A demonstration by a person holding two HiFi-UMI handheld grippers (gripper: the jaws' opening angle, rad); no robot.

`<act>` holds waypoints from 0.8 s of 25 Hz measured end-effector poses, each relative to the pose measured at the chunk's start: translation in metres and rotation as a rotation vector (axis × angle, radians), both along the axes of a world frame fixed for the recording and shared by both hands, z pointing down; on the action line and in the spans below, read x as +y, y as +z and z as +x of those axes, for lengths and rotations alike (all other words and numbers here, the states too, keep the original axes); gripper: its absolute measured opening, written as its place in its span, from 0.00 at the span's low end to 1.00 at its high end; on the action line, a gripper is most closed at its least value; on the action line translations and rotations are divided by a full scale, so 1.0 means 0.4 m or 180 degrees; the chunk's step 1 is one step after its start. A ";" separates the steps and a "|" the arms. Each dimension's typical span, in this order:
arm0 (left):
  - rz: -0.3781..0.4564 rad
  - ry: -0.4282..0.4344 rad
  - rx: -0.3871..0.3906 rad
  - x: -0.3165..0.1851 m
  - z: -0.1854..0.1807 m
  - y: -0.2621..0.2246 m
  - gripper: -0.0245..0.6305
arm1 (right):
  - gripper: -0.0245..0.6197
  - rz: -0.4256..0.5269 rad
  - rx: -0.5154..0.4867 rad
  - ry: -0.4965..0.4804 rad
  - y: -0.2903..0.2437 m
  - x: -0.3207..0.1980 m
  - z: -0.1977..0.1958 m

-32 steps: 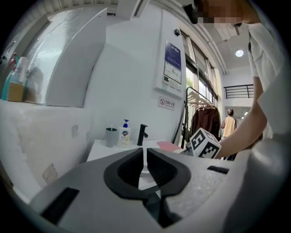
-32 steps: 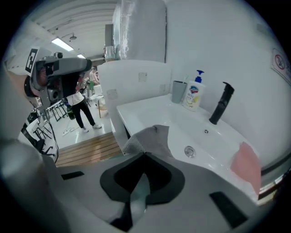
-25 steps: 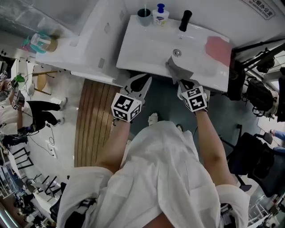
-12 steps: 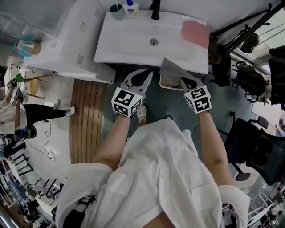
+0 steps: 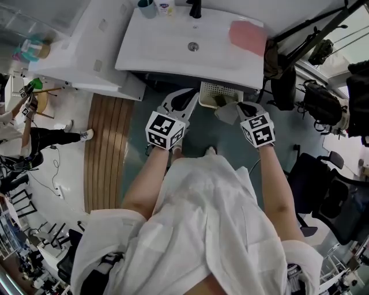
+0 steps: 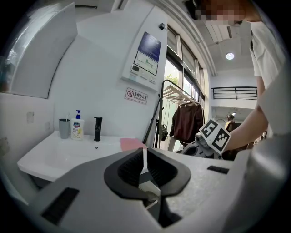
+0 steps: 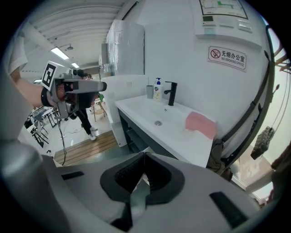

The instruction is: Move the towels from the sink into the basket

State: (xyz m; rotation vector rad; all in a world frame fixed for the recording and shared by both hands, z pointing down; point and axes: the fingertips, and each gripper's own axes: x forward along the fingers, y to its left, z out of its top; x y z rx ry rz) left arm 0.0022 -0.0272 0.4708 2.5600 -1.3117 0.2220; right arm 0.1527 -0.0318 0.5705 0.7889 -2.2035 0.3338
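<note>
My right gripper [image 5: 241,107] is shut on a grey towel [image 5: 226,113], which hangs from the jaws just at the near edge of the white slotted basket [image 5: 214,89]. The basket stands on the floor under the white sink's [image 5: 167,49] front edge, with something olive-coloured inside. In the right gripper view the grey towel [image 7: 136,195] droops between the closed jaws [image 7: 143,155]. A pink towel [image 5: 248,36] lies flat on the sink's right side. My left gripper [image 5: 191,95] is shut and holds nothing, left of the basket; its jaws [image 6: 144,154] meet.
A cup [image 5: 146,8], a soap bottle [image 5: 165,7] and a black tap [image 5: 195,8] stand at the sink's back edge. A wooden slatted floor strip [image 5: 106,150] lies on the left. Dark chairs [image 5: 328,196] and stands crowd the right. A person [image 5: 23,138] stands far left.
Both grippers have drawn back from the sink towards me. The grey towel has come off the sink's front edge and now hangs by the basket, which has come into view.
</note>
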 end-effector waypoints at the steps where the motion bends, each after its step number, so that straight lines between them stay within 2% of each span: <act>1: -0.0009 -0.0013 -0.0004 0.002 0.001 0.004 0.08 | 0.09 -0.0020 0.0007 0.0000 0.010 0.001 0.004; 7: -0.0090 -0.0054 -0.0066 0.003 -0.007 0.029 0.08 | 0.09 -0.0209 0.0053 0.0038 0.094 -0.023 0.008; 18: -0.0168 -0.0112 -0.0134 -0.055 -0.080 0.054 0.08 | 0.10 -0.0501 0.0086 0.0244 0.185 -0.127 -0.038; 20: -0.0167 -0.0105 -0.0131 -0.065 -0.083 0.052 0.08 | 0.23 -0.0530 0.0066 0.0324 0.189 -0.135 -0.039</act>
